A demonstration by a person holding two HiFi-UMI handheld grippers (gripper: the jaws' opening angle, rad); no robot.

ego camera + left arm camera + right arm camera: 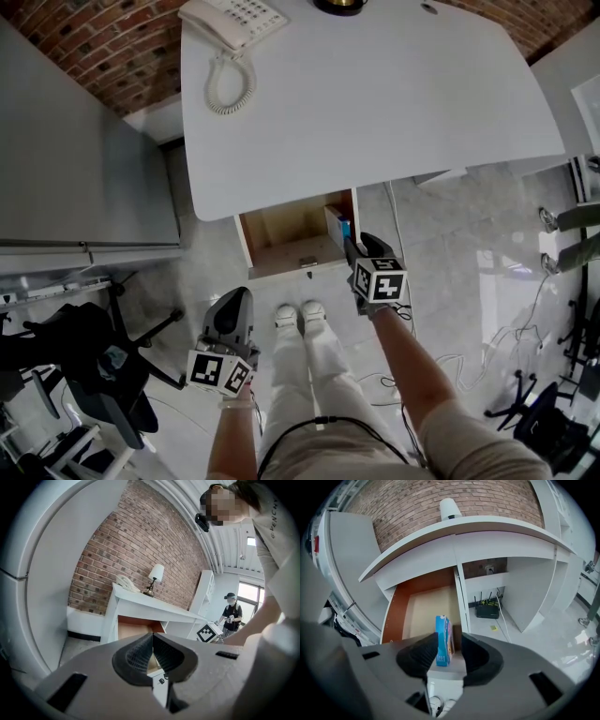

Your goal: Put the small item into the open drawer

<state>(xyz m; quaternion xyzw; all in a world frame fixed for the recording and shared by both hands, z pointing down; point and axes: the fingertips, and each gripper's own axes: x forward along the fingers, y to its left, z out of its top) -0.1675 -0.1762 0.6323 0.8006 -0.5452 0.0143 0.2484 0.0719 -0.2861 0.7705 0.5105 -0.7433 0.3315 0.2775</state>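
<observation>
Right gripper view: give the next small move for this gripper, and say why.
Probably draw the right gripper straight back with its jaws apart. The blue box stands upright in the open drawer, and the pads beside it do not seem to press it, so it looks released. A sideways pull might tip it.

Head view: above the tabletop, facing steeply down from standing height. Right gripper view: low and close, facing into the open drawer. Left gripper view: low, farther back, facing the drawer obliquely. All three views share the drawer.
</observation>
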